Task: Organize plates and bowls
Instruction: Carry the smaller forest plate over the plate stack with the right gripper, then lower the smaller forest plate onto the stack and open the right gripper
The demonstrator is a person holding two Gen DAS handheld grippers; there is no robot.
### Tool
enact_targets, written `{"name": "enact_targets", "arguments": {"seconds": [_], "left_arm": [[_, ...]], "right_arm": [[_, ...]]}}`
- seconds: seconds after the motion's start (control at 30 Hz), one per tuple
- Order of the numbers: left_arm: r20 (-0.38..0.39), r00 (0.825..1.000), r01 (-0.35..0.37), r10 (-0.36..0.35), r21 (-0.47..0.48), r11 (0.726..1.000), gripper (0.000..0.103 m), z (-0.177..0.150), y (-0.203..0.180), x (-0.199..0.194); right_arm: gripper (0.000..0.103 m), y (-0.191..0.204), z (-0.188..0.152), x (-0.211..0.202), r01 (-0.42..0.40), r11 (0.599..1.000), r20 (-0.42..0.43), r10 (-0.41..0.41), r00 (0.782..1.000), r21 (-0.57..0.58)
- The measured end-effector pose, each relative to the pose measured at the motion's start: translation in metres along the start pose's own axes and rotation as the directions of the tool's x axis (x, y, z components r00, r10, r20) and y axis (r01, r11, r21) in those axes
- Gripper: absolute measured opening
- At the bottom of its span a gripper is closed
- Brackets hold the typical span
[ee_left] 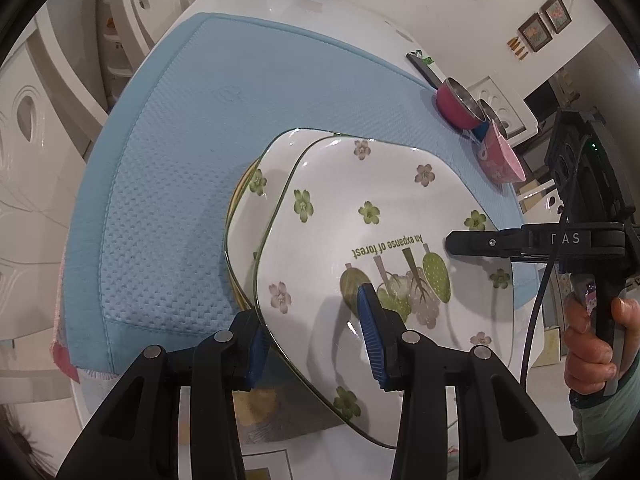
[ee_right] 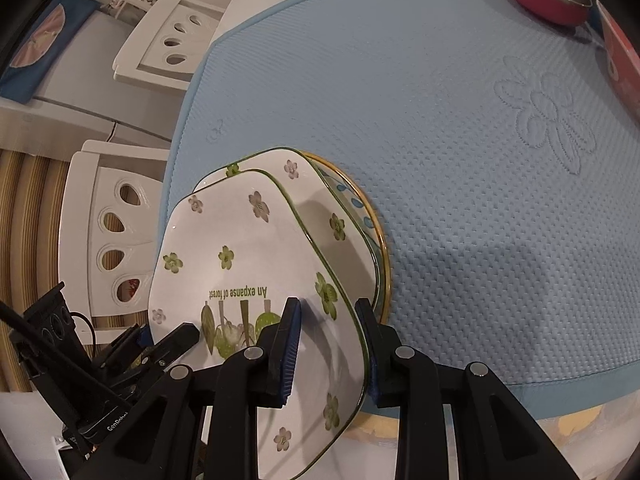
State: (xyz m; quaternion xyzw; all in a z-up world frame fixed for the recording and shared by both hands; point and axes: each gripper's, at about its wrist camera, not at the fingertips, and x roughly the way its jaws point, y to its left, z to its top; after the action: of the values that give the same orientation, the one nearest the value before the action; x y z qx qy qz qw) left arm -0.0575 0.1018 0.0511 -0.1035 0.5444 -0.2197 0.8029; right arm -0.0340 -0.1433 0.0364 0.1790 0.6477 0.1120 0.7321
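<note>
A white square plate [ee_left: 360,240] with green and pink flowers and the words "An expanse of forest" is held at two opposite edges. My left gripper [ee_left: 316,344] is shut on its near rim, one blue pad on top and one underneath. My right gripper [ee_right: 330,348] is shut on the opposite rim [ee_right: 352,320], and shows as a black finger [ee_left: 460,244] from the left wrist. Its plate face [ee_right: 240,264] fills the right wrist view, with the left gripper [ee_right: 164,336] at bottom left. Under it lie a matching plate [ee_right: 280,164] and a round yellow-rimmed plate [ee_right: 372,224].
The plates rest over a blue quilted mat [ee_left: 180,160] on a white table [ee_left: 300,0]. A red steel bowl [ee_left: 456,104] and a pink bowl [ee_left: 500,156] stand at the mat's far right, with a dark bowl between. White chairs [ee_right: 116,248] stand beside the table. A hand [ee_left: 592,340] holds the right gripper's handle.
</note>
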Motion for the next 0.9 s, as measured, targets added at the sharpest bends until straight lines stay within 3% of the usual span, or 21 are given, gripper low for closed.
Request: {"name": "enact_targets", "arguments": {"seconds": [0.2,0.3,0.4,0.6,0.73,0.83,0.9], "left_arm": [[-0.001,1.000,0.000,0.000,-0.002,1.000,0.037,0.001,0.001,0.000],[0.004,1.000,0.001,-0.001,-0.002,1.000,0.038,0.001,0.000,0.000],[0.006,1.000,-0.003,0.003,-0.005,1.000,0.038,0.001,0.002,0.000],[-0.001,1.000,-0.008,0.008,-0.003,1.000,0.038,0.003,0.002,0.000],[-0.010,1.000,-0.014,0.014,0.013,1.000,0.038,0.005,0.001,0.000],[-0.014,0.999,-0.037,0.038,0.037,0.999,0.038,0.009,-0.001,-0.002],[0.003,0.996,-0.093,0.093,0.061,0.994,0.038,0.012,-0.001,-0.006]], "right_arm": [[0.027,-0.002,0.000,-0.001,0.007,1.000,-0.010,-0.007,1.000,0.019],[0.029,-0.005,-0.001,-0.002,0.086,0.996,-0.020,-0.085,0.996,0.018],[0.029,-0.006,-0.003,0.000,0.071,0.997,-0.026,-0.070,0.997,0.019],[0.029,0.002,-0.008,0.003,0.114,0.993,-0.024,-0.115,0.993,-0.024],[0.028,-0.001,-0.011,0.004,0.087,0.996,-0.037,-0.087,0.995,-0.012],[0.028,-0.005,-0.014,0.002,0.075,0.997,-0.036,-0.075,0.997,-0.003],[0.028,-0.009,-0.015,-0.003,0.080,0.997,-0.023,-0.080,0.997,0.000]]}}
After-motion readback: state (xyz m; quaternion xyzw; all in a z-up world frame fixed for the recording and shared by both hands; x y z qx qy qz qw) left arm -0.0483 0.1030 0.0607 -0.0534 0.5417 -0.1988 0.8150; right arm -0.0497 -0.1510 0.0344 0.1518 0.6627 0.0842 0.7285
